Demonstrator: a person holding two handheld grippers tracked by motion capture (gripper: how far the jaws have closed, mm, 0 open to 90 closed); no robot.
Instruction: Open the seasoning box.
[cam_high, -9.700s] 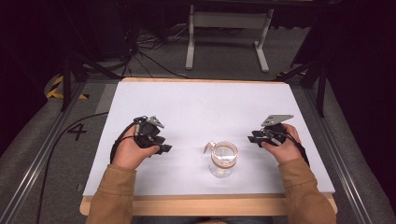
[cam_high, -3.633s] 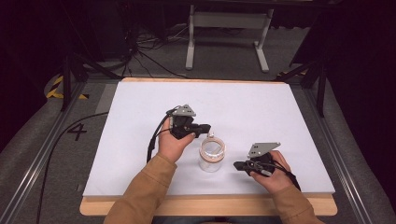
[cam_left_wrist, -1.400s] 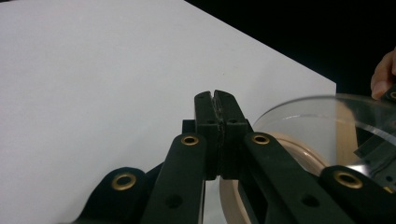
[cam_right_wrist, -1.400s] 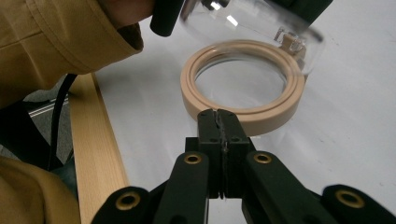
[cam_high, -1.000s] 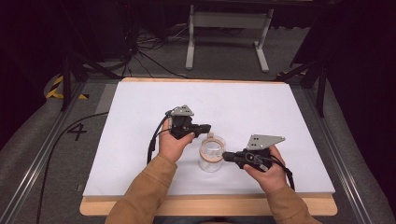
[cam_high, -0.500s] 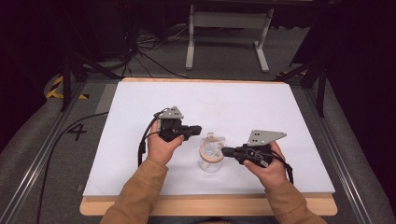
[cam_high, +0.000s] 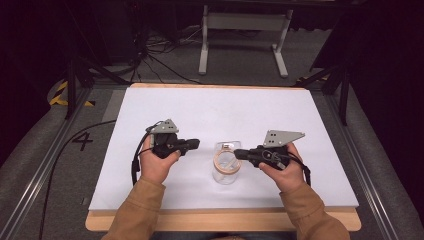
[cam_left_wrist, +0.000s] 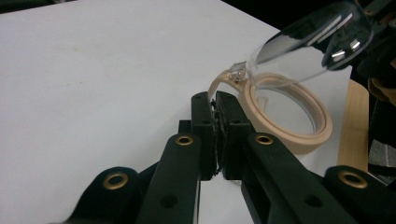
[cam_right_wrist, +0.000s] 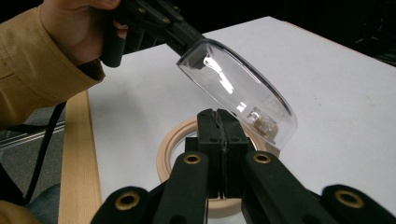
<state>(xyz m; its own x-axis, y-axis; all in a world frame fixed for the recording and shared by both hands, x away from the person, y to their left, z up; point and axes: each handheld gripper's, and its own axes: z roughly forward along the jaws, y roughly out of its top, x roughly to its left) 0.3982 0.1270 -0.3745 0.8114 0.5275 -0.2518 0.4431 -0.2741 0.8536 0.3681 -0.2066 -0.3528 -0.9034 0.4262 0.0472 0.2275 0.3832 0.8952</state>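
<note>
A small clear jar (cam_high: 226, 175) with a beige ring rim (cam_left_wrist: 299, 135) (cam_right_wrist: 168, 154) stands on the white table near the front. Its clear domed lid (cam_right_wrist: 233, 88) (cam_left_wrist: 317, 42) is hinged on the far side and stands tilted up over the opening. My right gripper (cam_high: 236, 153) (cam_right_wrist: 219, 114) is shut, with its tips over the ring just under the lid's lower edge. Whether they touch the lid I cannot tell. My left gripper (cam_high: 196, 144) (cam_left_wrist: 215, 100) is shut, with nothing between its jaws, a short way left of the jar.
The white table top (cam_high: 225, 107) stretches beyond and to both sides of the jar. A wooden strip (cam_high: 225, 220) runs along its near edge. A metal stand (cam_high: 245, 22) and cables (cam_high: 155, 60) lie on the floor behind the table.
Over the last second my left gripper has drawn back to the left, away from the jar. My right gripper has edged left, up to the jar's rim.
</note>
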